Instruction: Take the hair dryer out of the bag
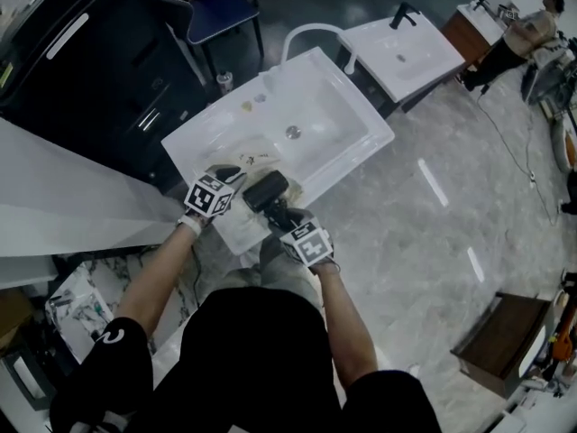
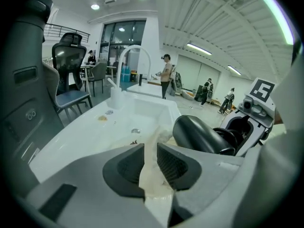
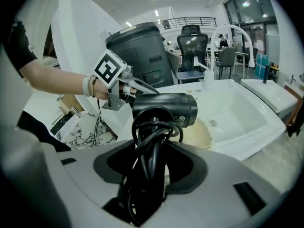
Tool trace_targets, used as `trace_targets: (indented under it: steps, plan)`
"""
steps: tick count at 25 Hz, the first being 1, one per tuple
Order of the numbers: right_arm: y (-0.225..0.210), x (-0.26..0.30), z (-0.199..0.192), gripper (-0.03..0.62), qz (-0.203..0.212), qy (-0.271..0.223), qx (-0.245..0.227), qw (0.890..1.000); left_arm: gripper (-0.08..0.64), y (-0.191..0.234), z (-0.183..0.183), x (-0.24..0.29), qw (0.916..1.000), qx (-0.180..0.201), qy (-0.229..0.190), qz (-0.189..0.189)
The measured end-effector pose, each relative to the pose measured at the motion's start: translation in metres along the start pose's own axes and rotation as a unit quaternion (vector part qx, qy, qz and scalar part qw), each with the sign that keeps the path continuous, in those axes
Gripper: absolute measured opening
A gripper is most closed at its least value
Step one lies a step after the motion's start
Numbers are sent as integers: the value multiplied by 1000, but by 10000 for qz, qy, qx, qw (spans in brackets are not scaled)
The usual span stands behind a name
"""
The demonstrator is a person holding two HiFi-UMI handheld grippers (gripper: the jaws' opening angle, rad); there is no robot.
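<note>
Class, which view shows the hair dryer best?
The right gripper view: the hair dryer fills the centre, handle and cord in the jaws. The left gripper view shows its barrel; the head view shows it small.

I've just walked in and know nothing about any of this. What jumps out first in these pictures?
A black hair dryer, its cord looped round the handle, is clamped in the right gripper over the near edge of a white sink. Right beside it, the left gripper pinches a thin pale bag.
</note>
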State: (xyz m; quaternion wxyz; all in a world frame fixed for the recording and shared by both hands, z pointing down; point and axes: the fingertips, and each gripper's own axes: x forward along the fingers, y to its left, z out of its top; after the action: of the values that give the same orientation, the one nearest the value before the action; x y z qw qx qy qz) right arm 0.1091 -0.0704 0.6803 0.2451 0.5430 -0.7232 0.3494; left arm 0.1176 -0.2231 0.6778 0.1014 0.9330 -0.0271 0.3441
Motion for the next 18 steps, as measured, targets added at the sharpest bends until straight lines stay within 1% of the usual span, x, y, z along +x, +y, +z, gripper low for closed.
trace_targets:
  steps: [5, 9, 12, 15, 17, 18]
  plan:
    - [6, 0, 28, 189, -45, -162, -192, 9997, 75, 16, 9, -37, 9986, -74, -437, 281]
    - [4, 3, 58, 189, -109, -337, -330, 9988, 75, 34, 14, -72, 9945, -316, -799, 596]
    - [3, 9, 85, 189, -142, -398, -473, 9980, 71, 49, 16, -102, 9887, -500, -1131, 852]
    - [0, 18, 112, 190, -161, -456, -621, 9969, 40, 62, 16, -130, 9811, -659, -1459, 1090]
    - [-1, 26, 126, 190, -159, -462, -689, 9964, 6, 70, 13, -145, 9760, -757, -1627, 1237]
    - [-1, 31, 132, 189, -134, -457, -711, 9963, 2, 75, 10, -152, 9734, -808, -1696, 1311]
